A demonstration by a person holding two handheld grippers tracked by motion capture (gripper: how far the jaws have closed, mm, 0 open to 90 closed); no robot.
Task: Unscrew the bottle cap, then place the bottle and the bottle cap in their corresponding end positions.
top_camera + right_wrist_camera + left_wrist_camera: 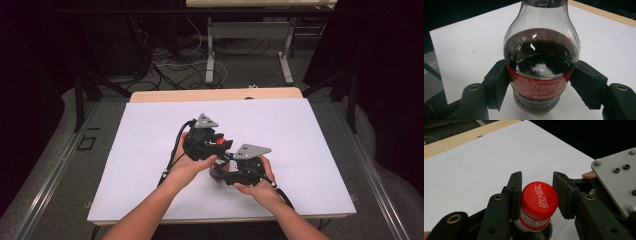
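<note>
A small cola bottle (541, 57) with dark drink and a red label stands on the white table top (300, 140). My right gripper (541, 76) is shut on its body at the label, one pad on each side. The bottle's red cap (539, 200) sits between the pads of my left gripper (537, 183), which is shut on it from above. In the high view both hands meet near the table's middle: the left gripper (219, 145) is over the cap (220, 141) and the right gripper (222, 172) is at the bottle (216, 173), which the hands mostly hide.
The white sheet spreads wide on every side of the hands. A wooden table edge (215, 94) runs along the back. Behind it are floor cables (170, 67) and another table's legs (210, 55). The right gripper's grey plate (616, 180) shows close by in the left gripper view.
</note>
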